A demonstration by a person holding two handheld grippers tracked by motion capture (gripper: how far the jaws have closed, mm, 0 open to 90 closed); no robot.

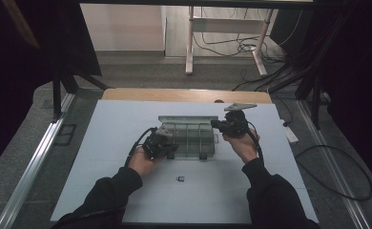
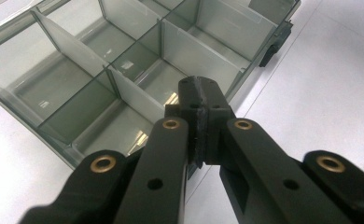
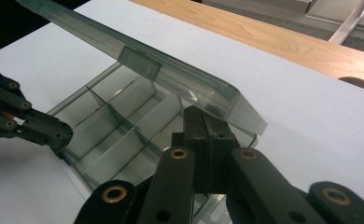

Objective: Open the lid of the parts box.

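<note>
A clear plastic compartment box (image 1: 189, 140) sits mid-table, its compartments empty in both gripper views. Its lid (image 1: 188, 118) is raised and slants over the tray (image 3: 119, 126) in the right gripper view, with the lid (image 3: 171, 74) above my jaws. My left gripper (image 1: 171, 149) is shut at the box's front left corner. In its own view the shut jaws (image 2: 199, 91) hang over the front wall (image 2: 63, 140) with nothing between them. My right gripper (image 1: 216, 125) is shut at the box's right end, its tips (image 3: 203, 123) just under the lid's corner. Whether they touch the lid I cannot tell.
A small black piece (image 1: 180, 179) lies on the white board (image 1: 103, 157) in front of the box. Black latches (image 2: 273, 46) sit on the box's front edge. A wooden strip (image 1: 184, 94) with a hole runs along the back. Cables (image 1: 336, 171) lie on the floor to the right.
</note>
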